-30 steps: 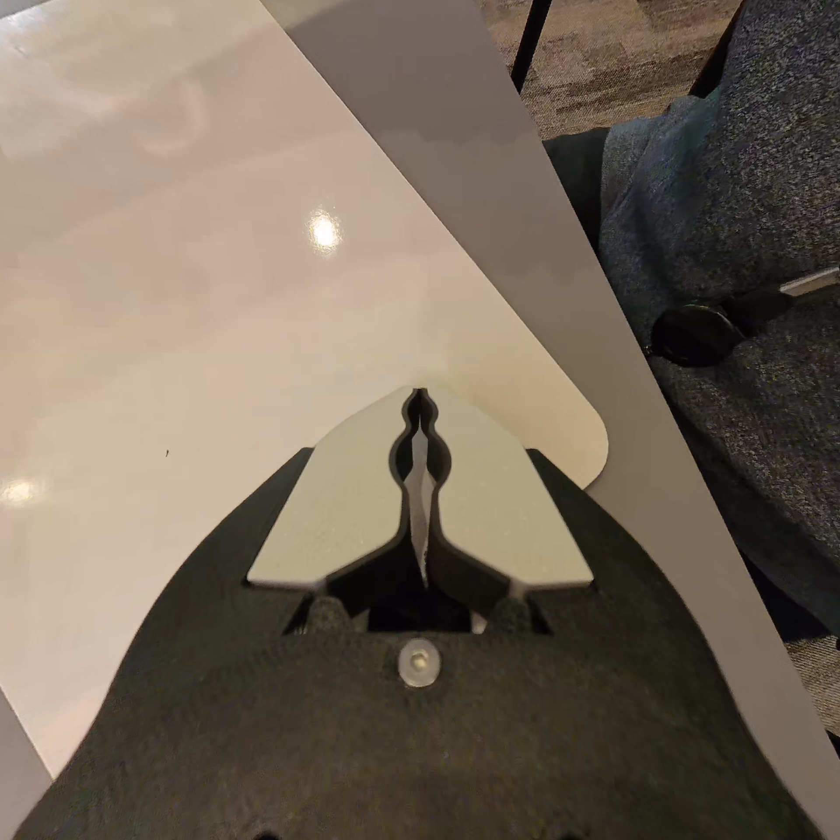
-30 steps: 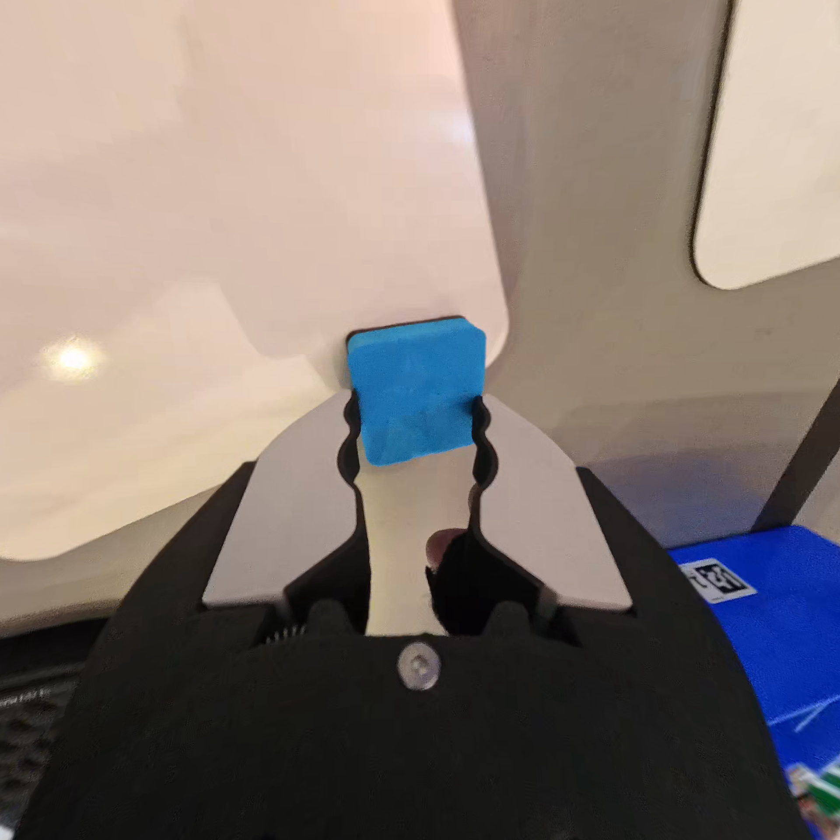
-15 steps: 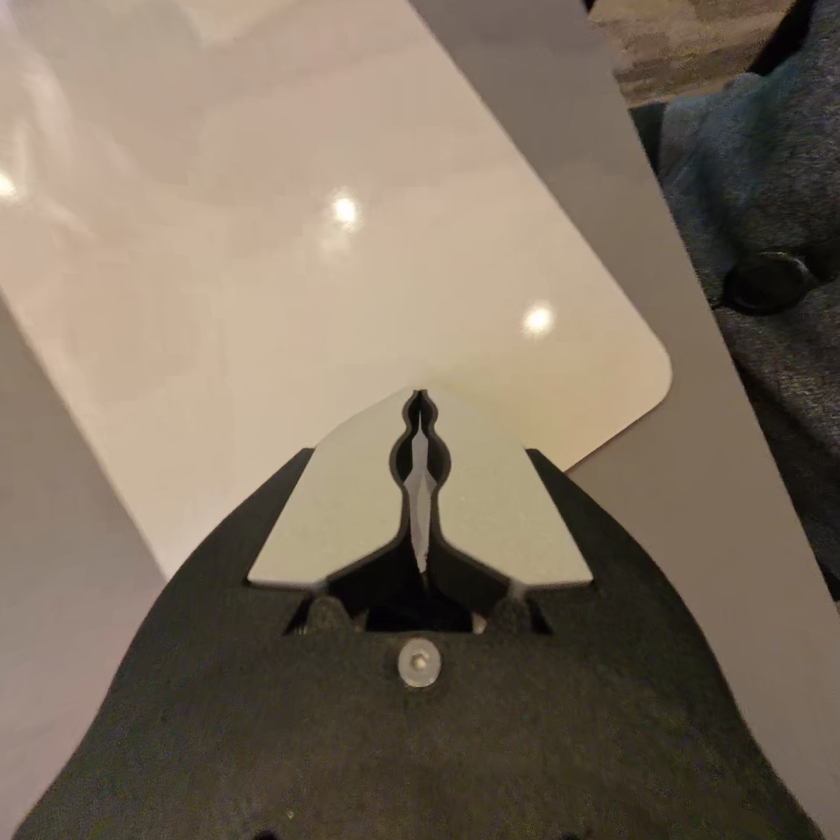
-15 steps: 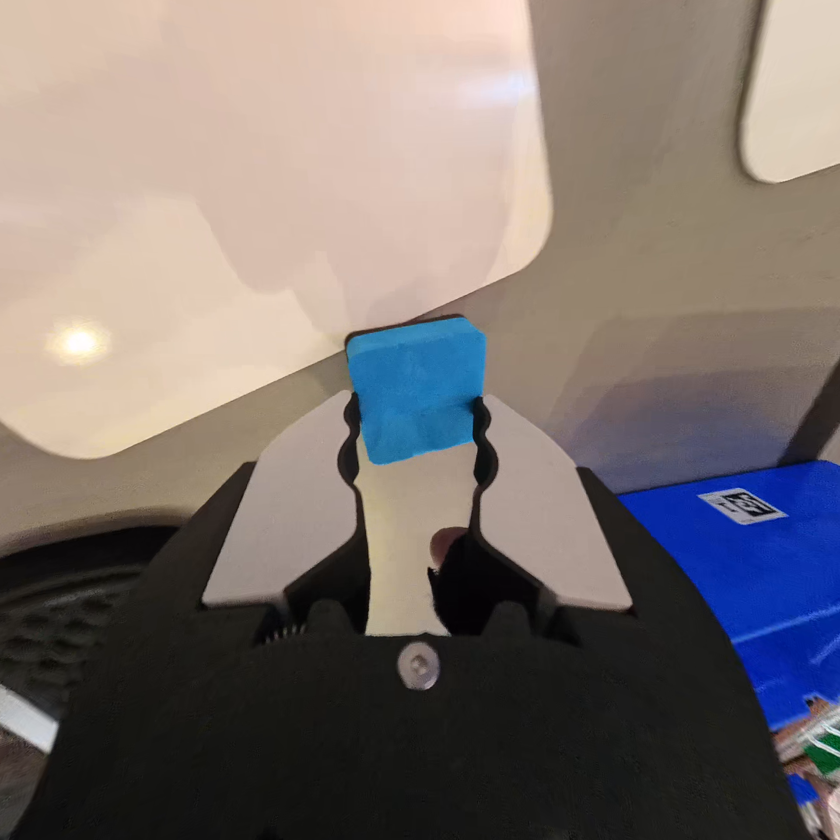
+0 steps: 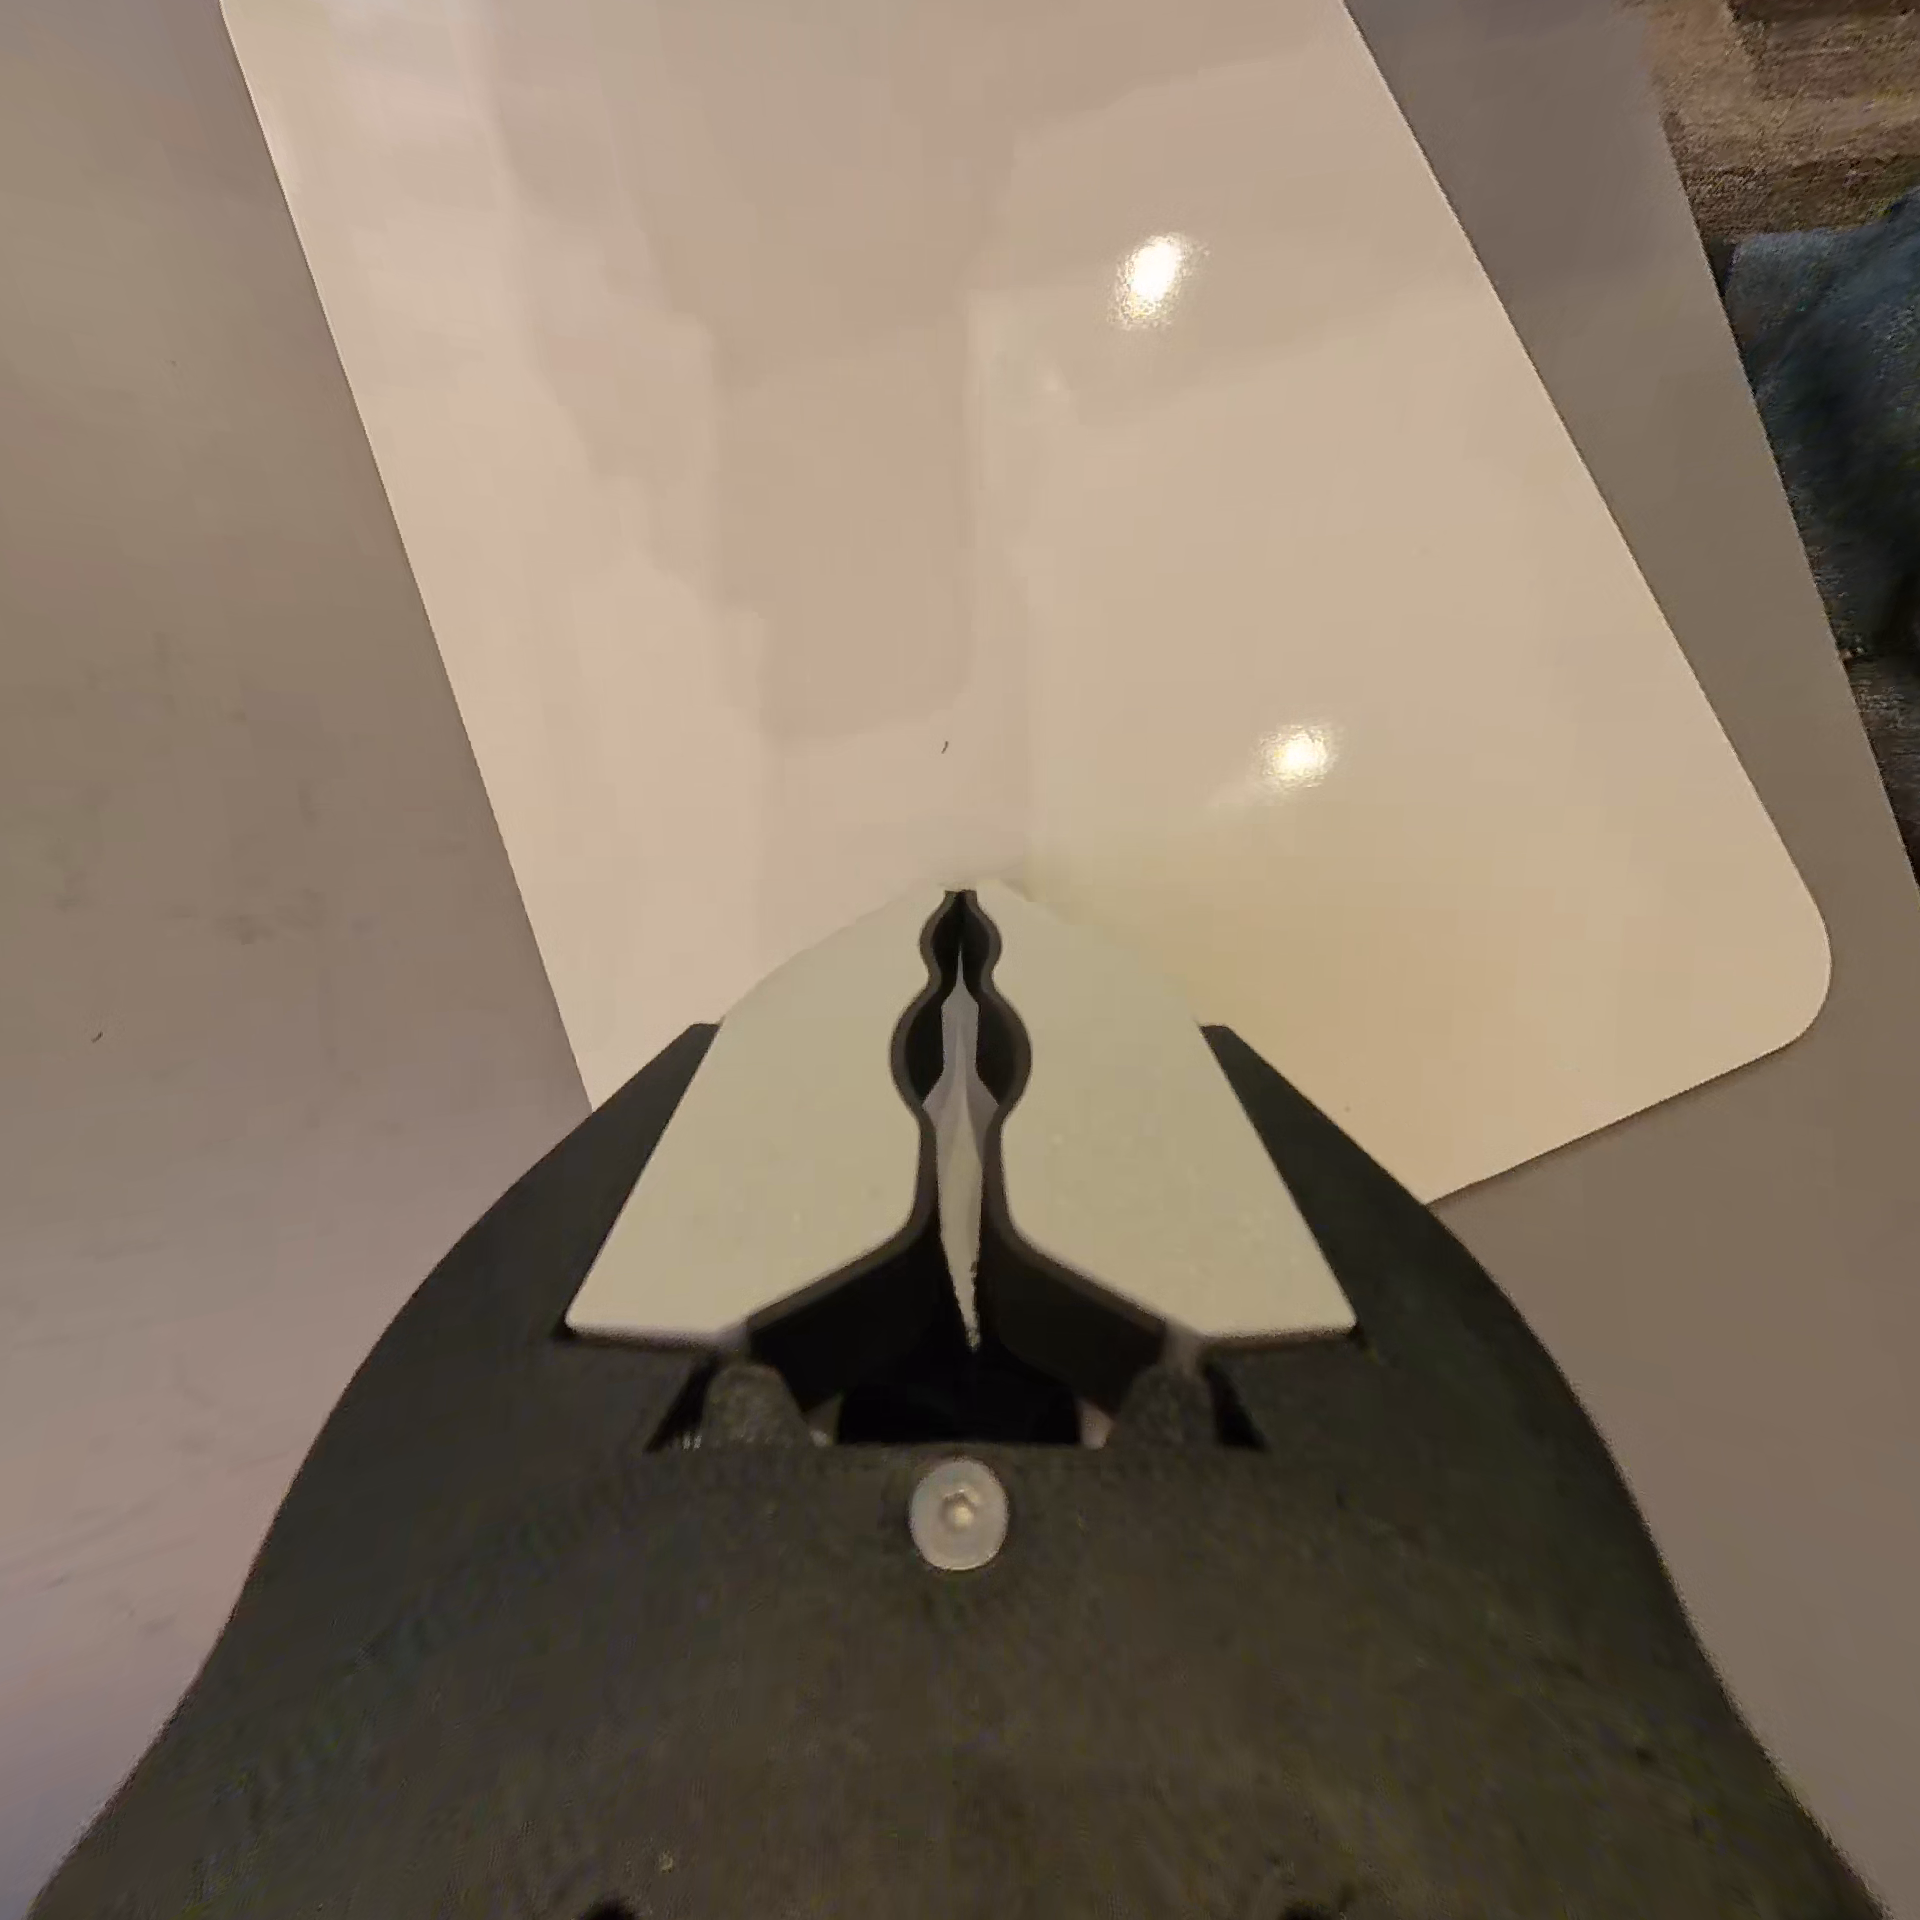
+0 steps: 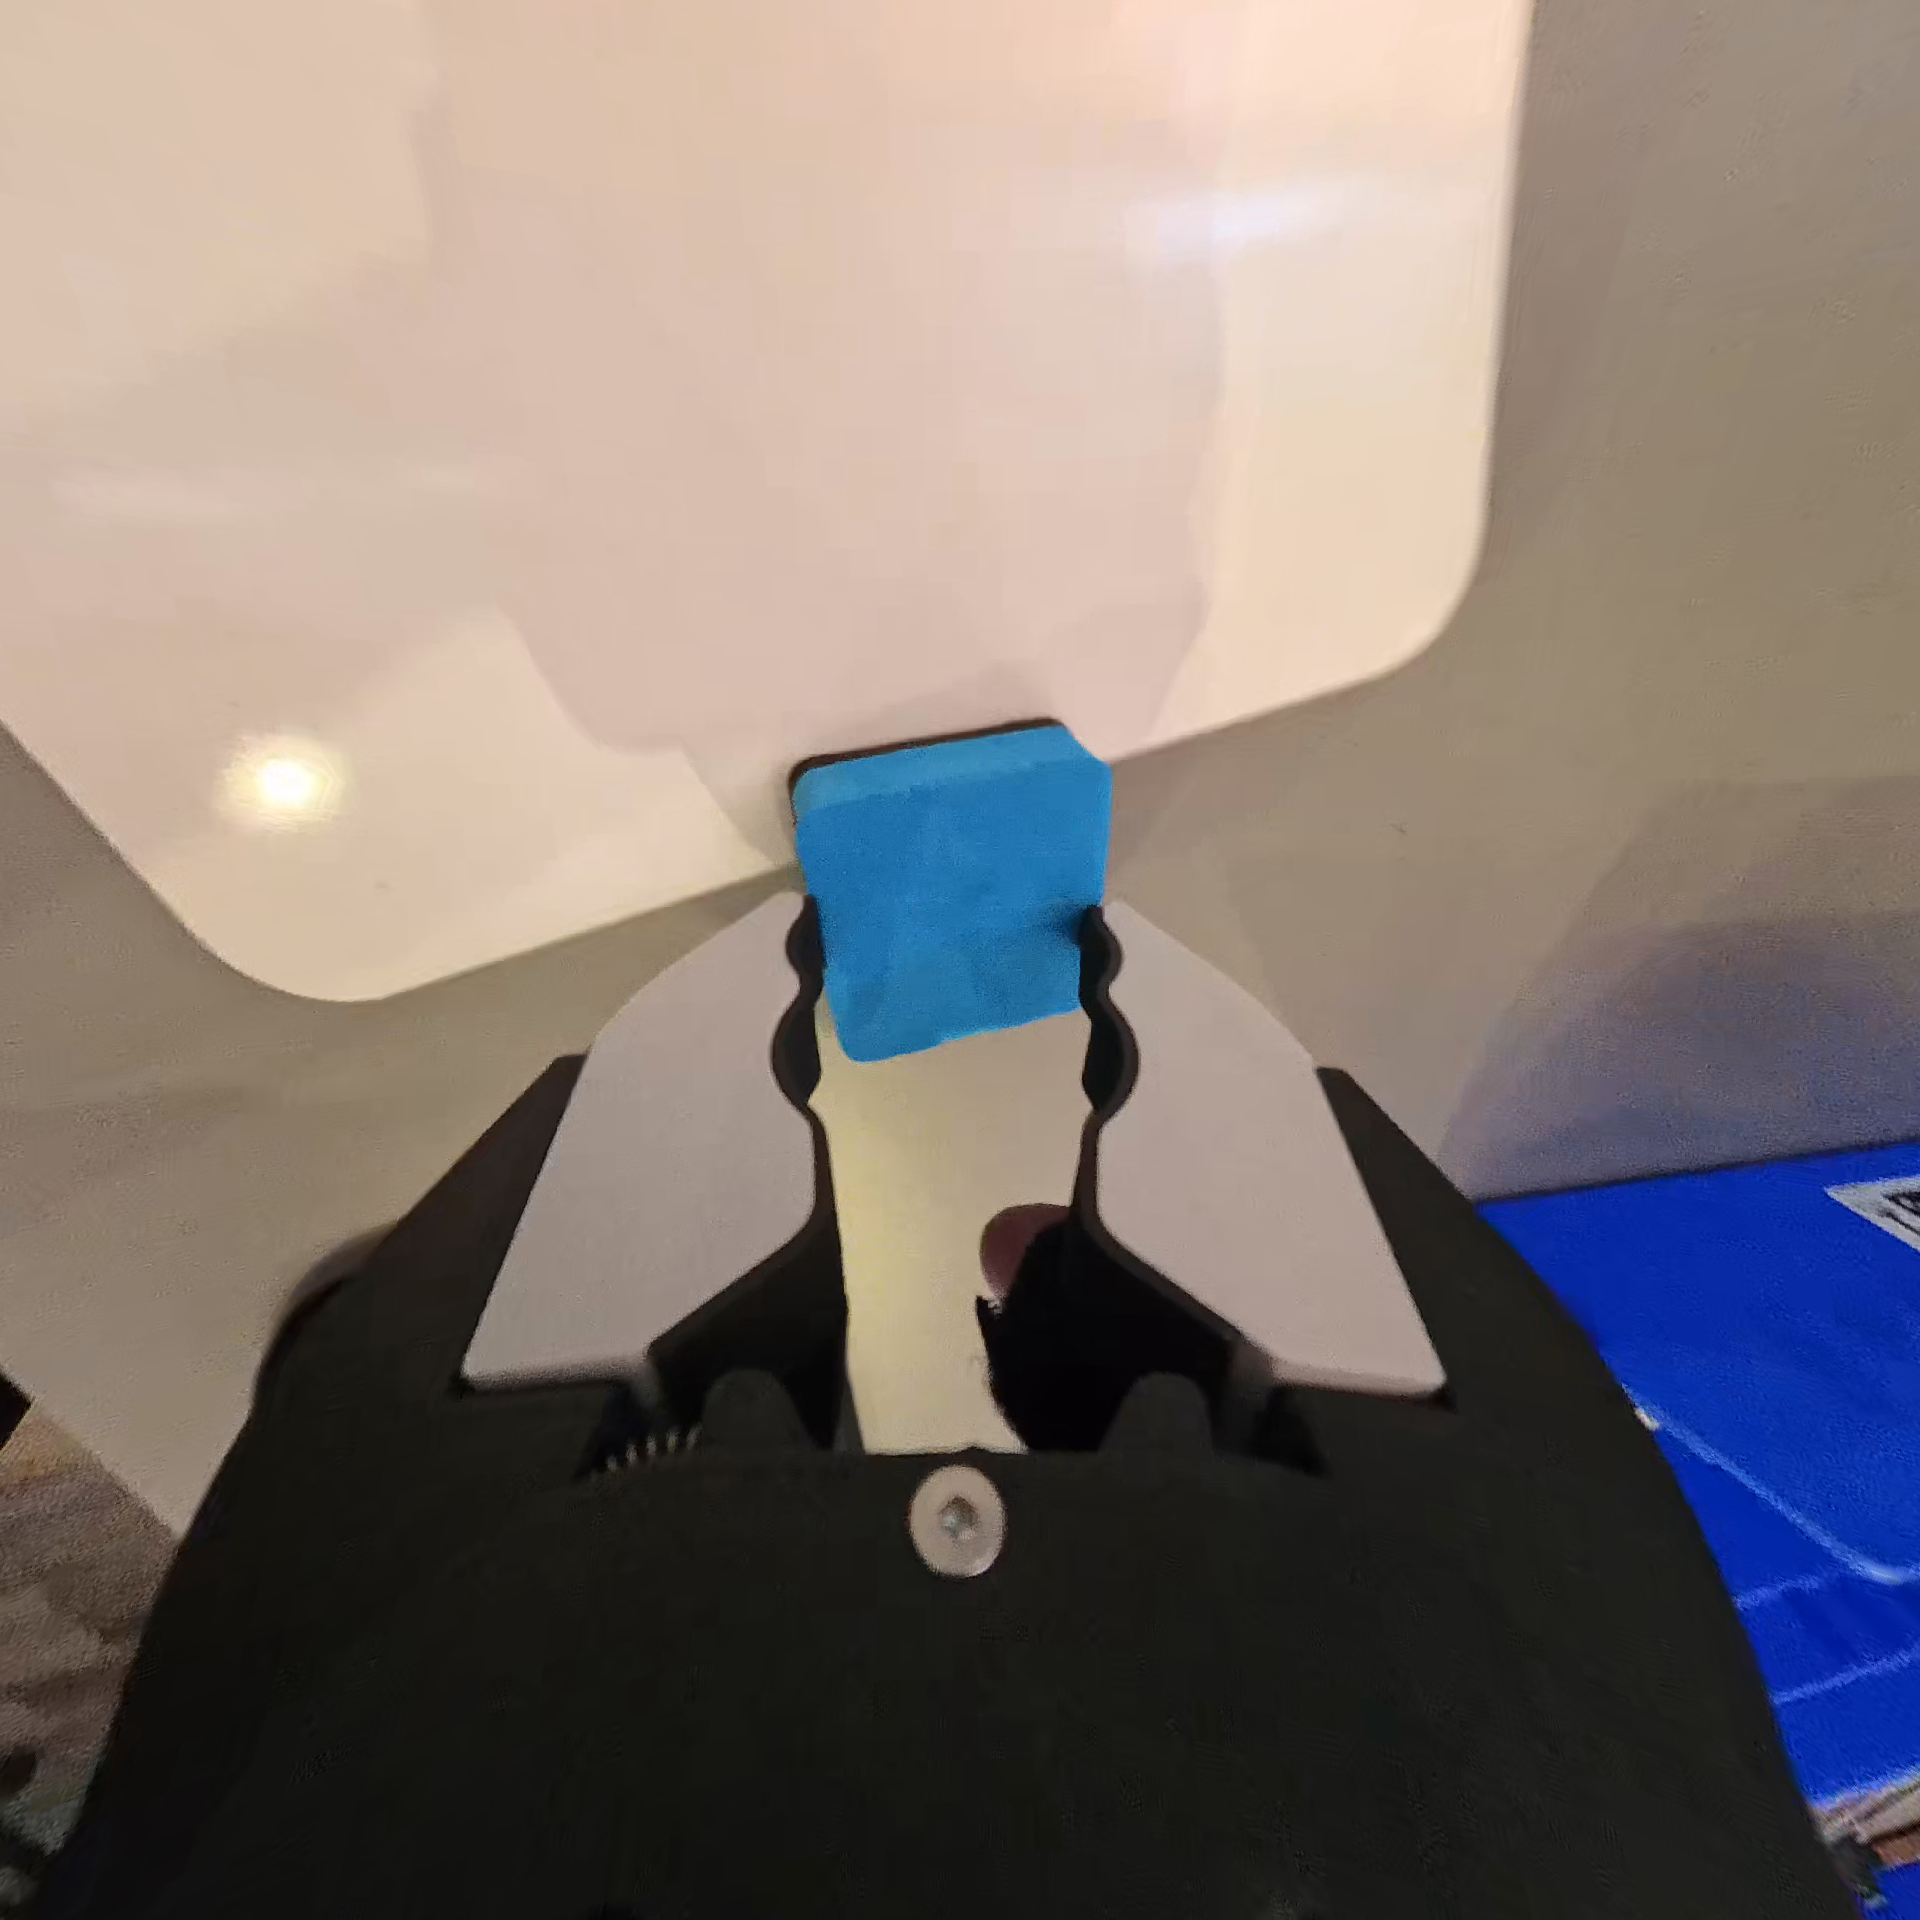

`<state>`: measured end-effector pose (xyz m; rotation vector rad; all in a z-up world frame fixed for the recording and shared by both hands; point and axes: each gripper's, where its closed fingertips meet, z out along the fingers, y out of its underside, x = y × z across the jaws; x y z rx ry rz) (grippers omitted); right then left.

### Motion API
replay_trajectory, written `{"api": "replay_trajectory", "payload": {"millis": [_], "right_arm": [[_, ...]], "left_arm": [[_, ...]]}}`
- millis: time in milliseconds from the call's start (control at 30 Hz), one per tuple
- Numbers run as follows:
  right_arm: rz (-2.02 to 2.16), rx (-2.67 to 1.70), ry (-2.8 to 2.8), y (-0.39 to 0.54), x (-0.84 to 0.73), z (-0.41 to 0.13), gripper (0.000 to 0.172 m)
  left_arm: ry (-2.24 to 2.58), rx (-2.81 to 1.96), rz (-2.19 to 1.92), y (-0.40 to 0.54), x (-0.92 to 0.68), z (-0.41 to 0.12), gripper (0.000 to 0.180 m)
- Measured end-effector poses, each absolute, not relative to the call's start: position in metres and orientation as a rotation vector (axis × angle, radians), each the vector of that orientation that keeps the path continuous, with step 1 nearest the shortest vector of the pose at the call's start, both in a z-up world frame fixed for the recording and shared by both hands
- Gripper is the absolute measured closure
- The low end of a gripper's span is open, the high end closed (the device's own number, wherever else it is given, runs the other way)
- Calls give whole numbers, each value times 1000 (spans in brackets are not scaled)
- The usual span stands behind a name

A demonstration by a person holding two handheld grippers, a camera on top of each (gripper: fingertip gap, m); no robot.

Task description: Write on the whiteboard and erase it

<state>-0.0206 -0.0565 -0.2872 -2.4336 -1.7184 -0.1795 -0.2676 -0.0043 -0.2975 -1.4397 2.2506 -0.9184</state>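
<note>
Nearest us, our right gripper clamps a blue foam eraser between its fingers, both pads pressing its sides, its far end at the near edge of the whiteboard. Our left gripper has its tips fully together with nothing between them, poised over the same whiteboard. The white board lies flat on the grey counter, its glossy face reflecting ceiling lights and bearing one tiny dark speck. To the right sits a blue box; beyond the counter edge, grey fabric.
</note>
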Motion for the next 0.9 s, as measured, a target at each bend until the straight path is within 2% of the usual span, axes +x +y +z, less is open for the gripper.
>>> {"api": "replay_trajectory", "payload": {"millis": [233,467,567,633,733,900], "right_arm": [[-360,-2351,-1785,-29,20,-267,122],[-328,-2322,-1924,-21,12,-288,120],[-292,-2338,-1865,-21,10,-287,101],[-308,-2340,-1810,-18,12,-279,95],[-349,-2307,-1725,-14,17,-259,96],[-361,-2163,-1559,2,17,-226,110]], "left_arm": [[2256,-1421,-949,-8,-268,-298,180],[2253,-1428,-974,-9,-269,-298,180],[2254,-1427,-977,-9,-270,-298,180],[2257,-1419,-972,-9,-270,-298,180],[2262,-1381,-937,-9,-269,-296,180],[2124,-1291,-923,1,-260,-267,180]]}}
